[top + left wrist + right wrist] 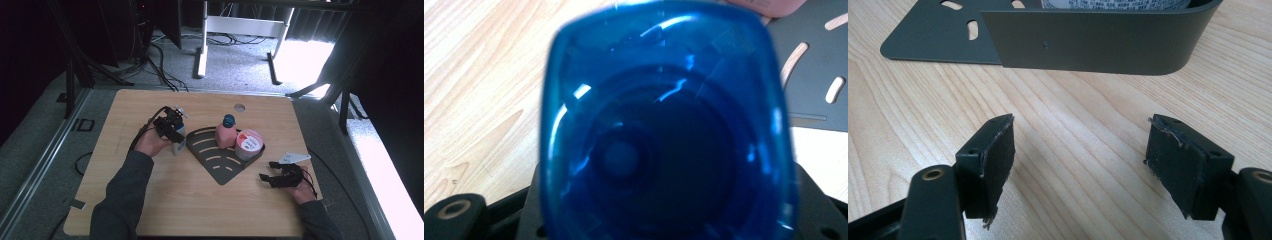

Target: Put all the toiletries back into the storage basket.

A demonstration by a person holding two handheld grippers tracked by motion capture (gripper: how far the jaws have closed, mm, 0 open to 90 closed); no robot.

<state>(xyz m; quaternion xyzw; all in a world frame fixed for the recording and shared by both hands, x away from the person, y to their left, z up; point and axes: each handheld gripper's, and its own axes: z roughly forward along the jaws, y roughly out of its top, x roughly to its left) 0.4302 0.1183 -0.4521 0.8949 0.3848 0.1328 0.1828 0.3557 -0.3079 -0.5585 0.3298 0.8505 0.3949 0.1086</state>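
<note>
A translucent blue bottle sits close up between the jaws in the left gripper view, hiding the pads. In the high view my left gripper is shut on that bottle, which stands upright on the table just left of the dark grey slotted rack. On the rack stand a pink bottle with a blue cap and a round white and red tub. My right gripper rests low on the table to the right of the rack. It is open and holds nothing, facing the rack's curved wall.
The wooden table has a round hole near its far edge. Bare wood lies in front of the rack and on the far left. Cables and a white desk frame are on the floor beyond.
</note>
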